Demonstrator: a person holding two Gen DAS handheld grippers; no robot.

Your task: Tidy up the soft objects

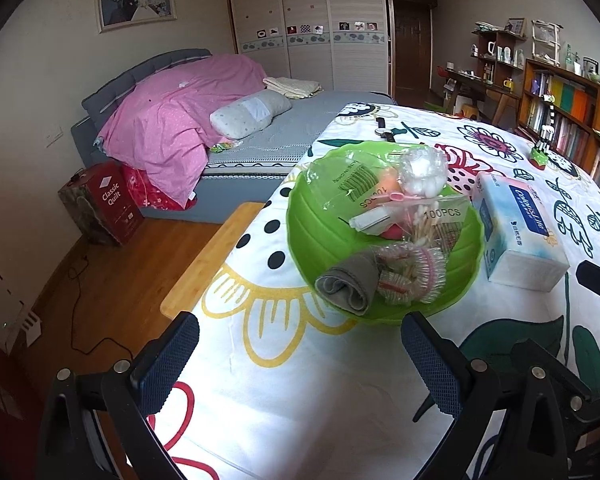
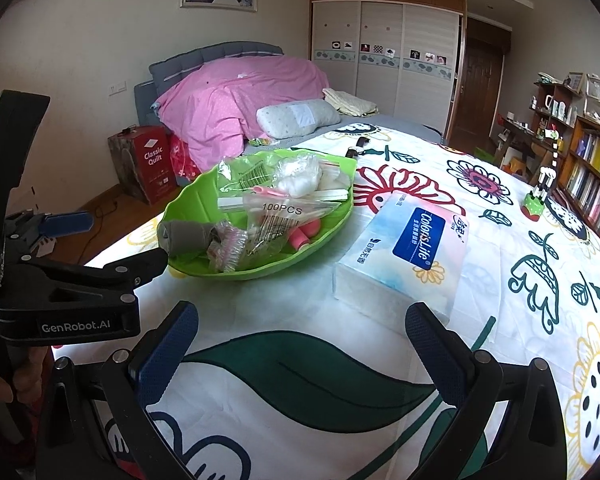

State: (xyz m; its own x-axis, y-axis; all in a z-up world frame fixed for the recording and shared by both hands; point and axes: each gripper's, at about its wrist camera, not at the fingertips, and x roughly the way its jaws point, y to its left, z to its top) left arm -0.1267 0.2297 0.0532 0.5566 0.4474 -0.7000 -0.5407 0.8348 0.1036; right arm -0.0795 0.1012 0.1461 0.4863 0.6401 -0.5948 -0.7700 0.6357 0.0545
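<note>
A green leaf-shaped tray (image 1: 304,236) (image 2: 340,216) sits on the flowered tablecloth and holds a rolled grey cloth (image 1: 346,284) (image 2: 184,236), a bag of cotton balls (image 1: 422,172) (image 2: 298,176), a "100PCS" swab bag (image 1: 440,220) (image 2: 280,220) and a frilly clear plastic item (image 1: 412,276) (image 2: 228,248). A tissue pack (image 1: 516,232) (image 2: 408,252) lies right of the tray. My left gripper (image 1: 300,356) hovers open just short of the tray's near rim, empty. My right gripper (image 2: 302,348) is open and empty, in front of the tissue pack.
A wristwatch (image 1: 382,128) (image 2: 356,148) lies past the tray. A small strawberry pot figure (image 2: 534,204) stands at the table's right side. Behind are a bed with a pink quilt (image 1: 180,120), a wardrobe, bookshelves (image 2: 596,184) and a red quilt box (image 1: 108,204) on the floor.
</note>
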